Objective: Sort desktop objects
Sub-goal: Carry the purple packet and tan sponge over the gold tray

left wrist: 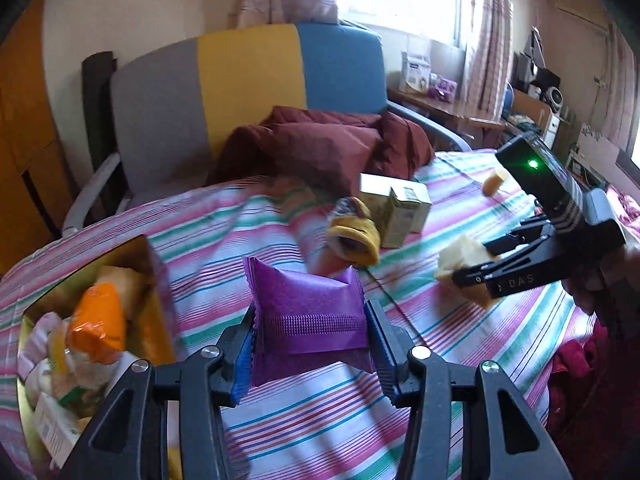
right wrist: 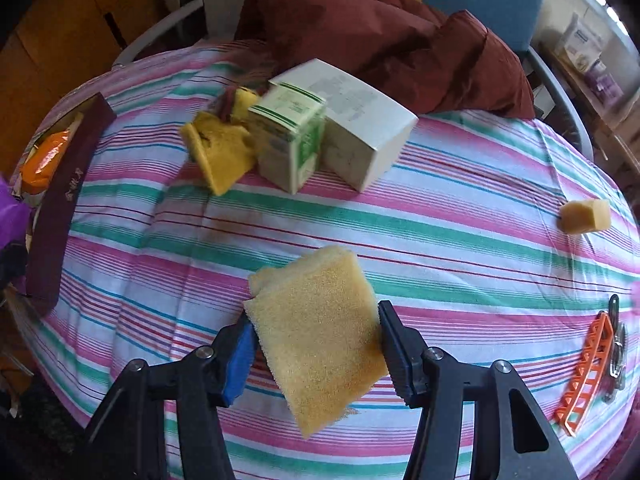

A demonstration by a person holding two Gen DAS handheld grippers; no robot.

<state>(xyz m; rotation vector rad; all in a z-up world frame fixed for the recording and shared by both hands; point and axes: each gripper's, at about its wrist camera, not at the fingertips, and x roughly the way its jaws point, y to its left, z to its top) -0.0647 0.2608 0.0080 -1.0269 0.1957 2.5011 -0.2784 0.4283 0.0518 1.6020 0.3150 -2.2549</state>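
Observation:
My left gripper [left wrist: 310,334] is shut on a puffy purple packet [left wrist: 308,316], held above the striped tablecloth [left wrist: 440,360]. To its left stands an open gold-lined box [left wrist: 149,280] with an orange packet [left wrist: 100,320] and other items inside. My right gripper [right wrist: 316,344] is shut on a yellow sponge [right wrist: 320,332], lifted over the cloth; in the left wrist view the same gripper [left wrist: 472,276] and sponge [left wrist: 460,260] appear at right. The box's dark red wall [right wrist: 60,216] shows at the right wrist view's left edge.
Two cartons, a green-printed one [right wrist: 292,140] and a white one [right wrist: 360,128], stand mid-table beside a yellow cloth [right wrist: 220,152]. A small sponge block [right wrist: 586,216] lies at far right, an orange clip [right wrist: 588,368] at right front. A maroon cushion [left wrist: 332,144] rests on the chair behind.

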